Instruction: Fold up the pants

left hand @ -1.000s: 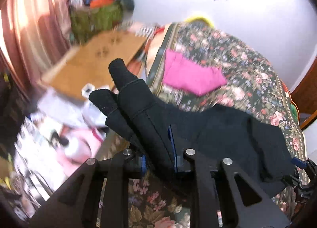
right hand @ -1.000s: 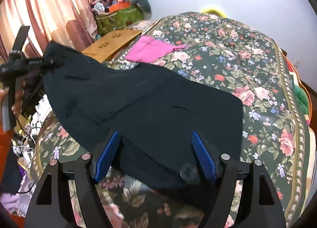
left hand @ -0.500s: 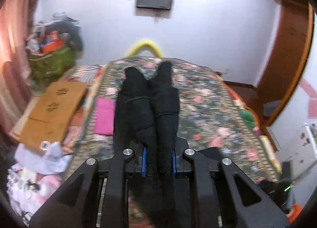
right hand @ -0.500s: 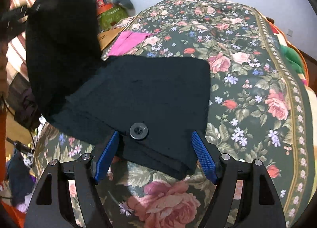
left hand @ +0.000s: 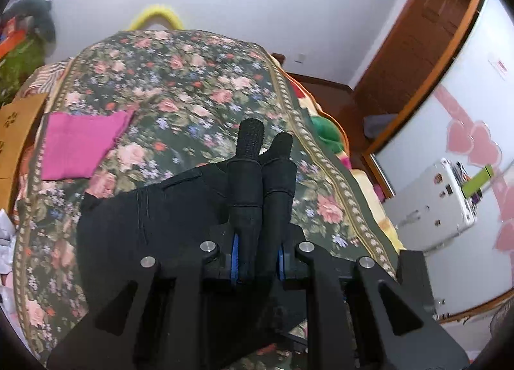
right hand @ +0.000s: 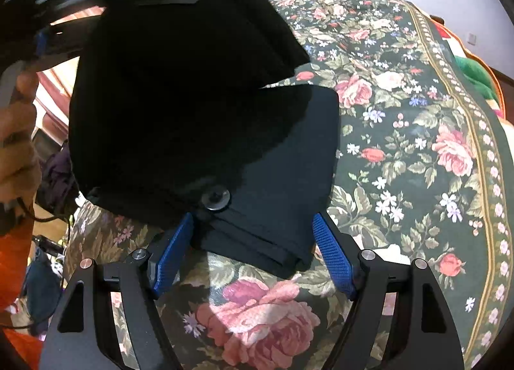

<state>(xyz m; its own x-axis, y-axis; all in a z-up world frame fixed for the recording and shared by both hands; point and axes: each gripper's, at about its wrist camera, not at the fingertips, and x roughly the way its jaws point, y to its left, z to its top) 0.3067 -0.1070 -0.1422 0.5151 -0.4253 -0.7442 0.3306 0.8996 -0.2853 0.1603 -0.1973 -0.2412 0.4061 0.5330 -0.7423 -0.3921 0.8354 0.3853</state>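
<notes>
Black pants (right hand: 257, 157) lie partly folded on a floral bedspread (right hand: 417, 145). Left gripper (left hand: 257, 260) is clamped on the two leg ends, holding them raised over the rest of the garment. Right gripper (right hand: 253, 248) stands wide open just above the bedspread, holding nothing, its blue pads (right hand: 334, 257) either side of the folded waist edge, not pressing it

Both wrist views look steeply down, close over the floral bed (left hand: 205, 87) and black pants (right hand: 282, 157).
</notes>
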